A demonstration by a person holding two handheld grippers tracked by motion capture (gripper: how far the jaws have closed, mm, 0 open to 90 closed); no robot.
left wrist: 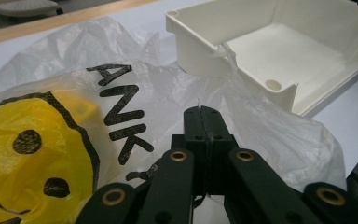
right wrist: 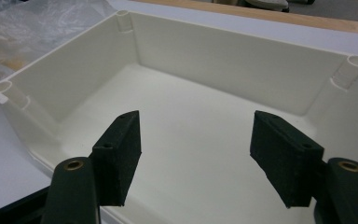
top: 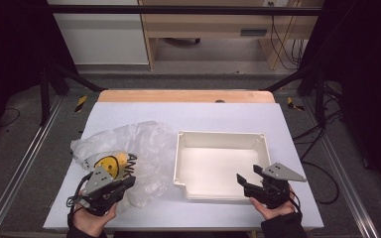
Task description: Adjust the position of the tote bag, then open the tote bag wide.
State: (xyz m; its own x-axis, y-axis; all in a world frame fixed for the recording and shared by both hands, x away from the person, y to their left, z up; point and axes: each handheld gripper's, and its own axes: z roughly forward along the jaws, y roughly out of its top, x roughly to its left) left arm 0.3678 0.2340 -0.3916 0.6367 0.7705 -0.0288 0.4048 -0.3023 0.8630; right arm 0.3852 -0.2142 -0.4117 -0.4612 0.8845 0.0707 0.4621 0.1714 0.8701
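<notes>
My left gripper's point(left wrist: 203, 112) fingers point(left wrist: 193, 126) are pressed together, and its own view shows a thin wisp of film sticking up at their tips; whether they actually pinch the plastic bag point(left wrist: 135, 93) I cannot tell. That close view also reads the black letters "ANK" beside a yellow smiley face, detail the high view gives only as a small blur. My right gripper's point(right wrist: 196, 149) fingers point(right wrist: 121, 149) are spread wide, holding nothing, over the near edge of the tray point(right wrist: 223, 51); its view looks into the bare, smooth interior with round posts in the corners. From above I count one bag point(top: 129, 144), crinkled and translucent, lying at the left of the white worktop point(top: 188, 111), and one rectangular cream plastic tray point(top: 221, 135) just right of it. The bag's edge touches the tray's notched corner.
</notes>
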